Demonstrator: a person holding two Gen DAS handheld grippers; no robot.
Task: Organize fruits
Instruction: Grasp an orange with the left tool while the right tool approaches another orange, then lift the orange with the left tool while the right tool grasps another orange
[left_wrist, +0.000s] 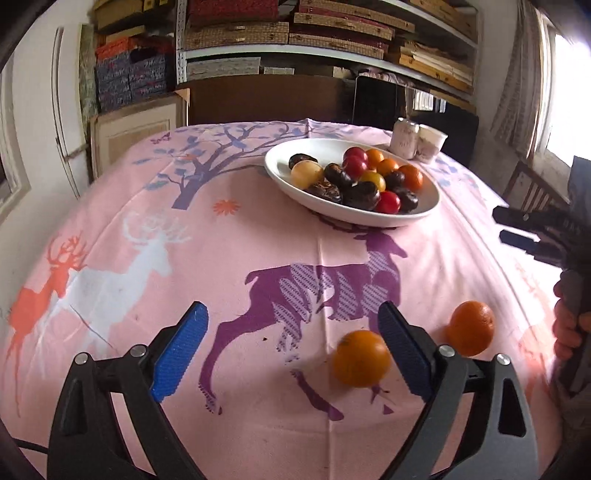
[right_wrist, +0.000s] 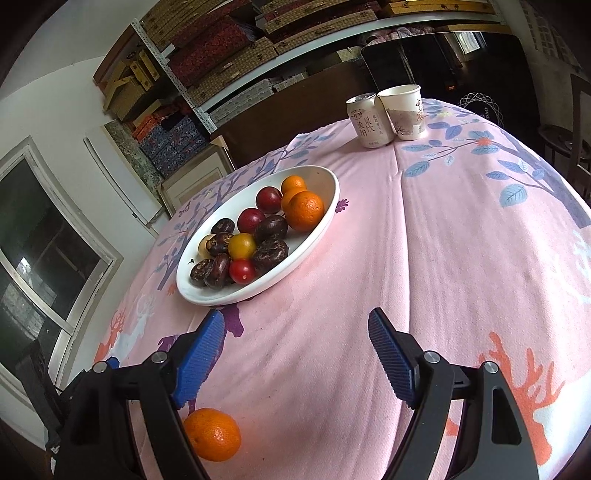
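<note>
My left gripper (left_wrist: 291, 350) stands open low over the pink tablecloth (left_wrist: 240, 240). An orange (left_wrist: 361, 358), slightly blurred, lies on the cloth between its blue fingers, close against the right one and far from the left one. A second orange (left_wrist: 471, 328) rests just outside that right finger. Further back is a white oval bowl (left_wrist: 280, 155) with oranges, red and yellow plums and dark brown fruits. My right gripper (right_wrist: 297, 354) is open over bare cloth, with nothing between its fingers. One orange (right_wrist: 212, 434) lies below its left finger. The bowl (right_wrist: 207, 295) sits ahead to the left.
A drink can (right_wrist: 369, 120) and a paper cup (right_wrist: 404, 110) stand together at the table's far edge. In the left wrist view the right gripper (left_wrist: 532, 232) and the hand holding it (left_wrist: 569, 328) are at the right edge. Shelves of boxes fill the wall behind the table.
</note>
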